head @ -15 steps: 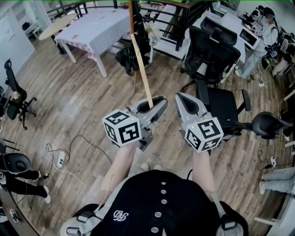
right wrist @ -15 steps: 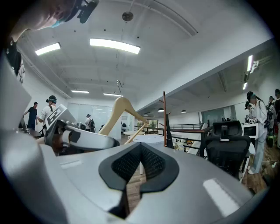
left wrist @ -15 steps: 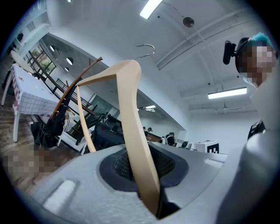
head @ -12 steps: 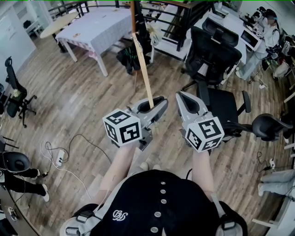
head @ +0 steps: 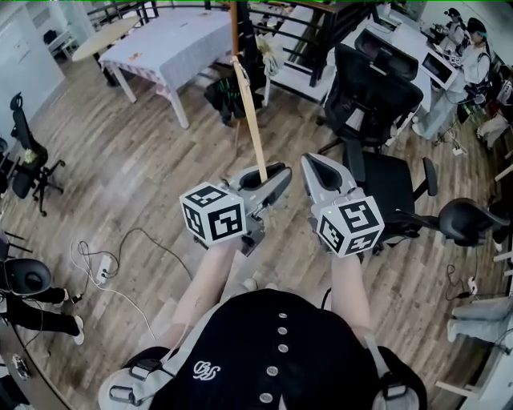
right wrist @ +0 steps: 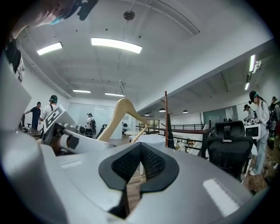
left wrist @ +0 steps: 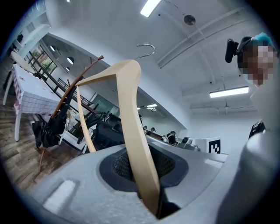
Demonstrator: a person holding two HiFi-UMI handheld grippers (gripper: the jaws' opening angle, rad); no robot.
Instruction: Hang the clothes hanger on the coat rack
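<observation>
While the left gripper point(head: 271, 179) is clamping its jaws on one wooden arm of the clothes hanger point(head: 250, 120), the task is sitting somewhere in its middle stretch: the hanger is picked up and in the air, but it is not yet on the coat rack point(head: 234, 22). Seen from the left gripper view, the pale arm of the hanger point(left wrist: 131, 131) is running straight down into the narrow slot between the pads, which are pressing on it, and the metal hook point(left wrist: 146, 49) is pointing up, free of any peg. The rack's brown branches point(left wrist: 72, 87) are showing beyond it and apart from it, so nothing is catching so far.

The right gripper point(head: 322, 173) is hanging just beside the left one, its jaws drawn together with nothing between them; in its own view the pads are meeting at their tips point(right wrist: 141, 162), and the hanger point(right wrist: 120, 111) and the rack's upright pole point(right wrist: 166, 118) are both lying ahead of it. From the head view, a stretch of wooden floor point(head: 144, 160) is separating the person from the rack's foot.

What is remaining, as I am judging it: closing that gap, raising the hook to a branch, settling it over, then letting go
</observation>
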